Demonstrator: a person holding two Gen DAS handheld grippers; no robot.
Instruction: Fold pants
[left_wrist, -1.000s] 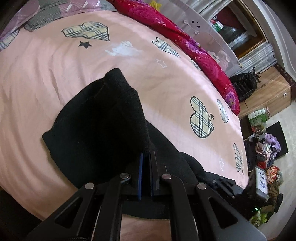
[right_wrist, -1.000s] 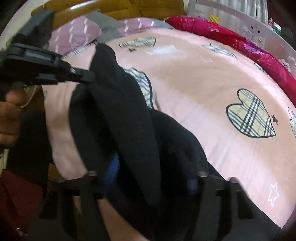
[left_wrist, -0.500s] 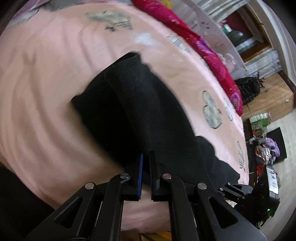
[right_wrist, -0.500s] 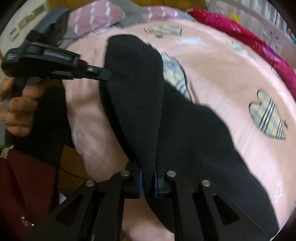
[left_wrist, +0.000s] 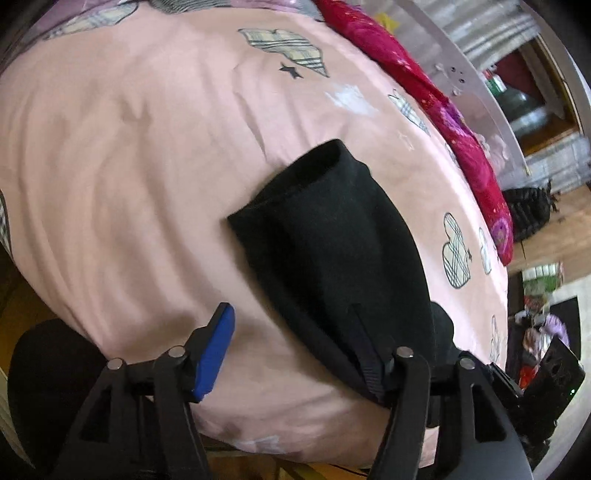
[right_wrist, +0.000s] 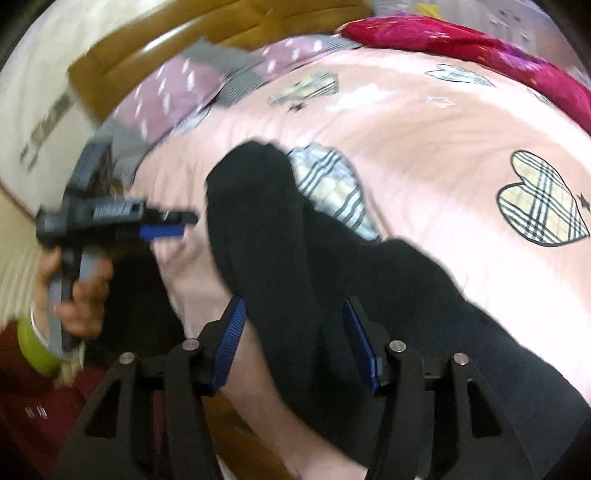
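The black pants (left_wrist: 332, 254) lie folded on the pink bedsheet (left_wrist: 129, 155) near the bed's front edge; they also show in the right wrist view (right_wrist: 295, 251). My left gripper (left_wrist: 295, 332) is open, its jaws wide apart, and the cloth's near edge lies over the right finger. My right gripper (right_wrist: 295, 328) is open around the pants' near end, with the cloth between the blue pads but not pinched. The left gripper (right_wrist: 162, 225) also shows in the right wrist view, held just left of the pants.
A red patterned blanket (left_wrist: 443, 110) runs along the bed's far side by a white rail. Pillows (right_wrist: 184, 88) and a wooden headboard (right_wrist: 184, 40) are at the head. Cluttered floor and a wooden cabinet (left_wrist: 554, 236) lie beyond the bed's right end.
Both grippers have opened and let go of the pants, which now rest on the sheet. The left gripper has drawn back to the left of the cloth.
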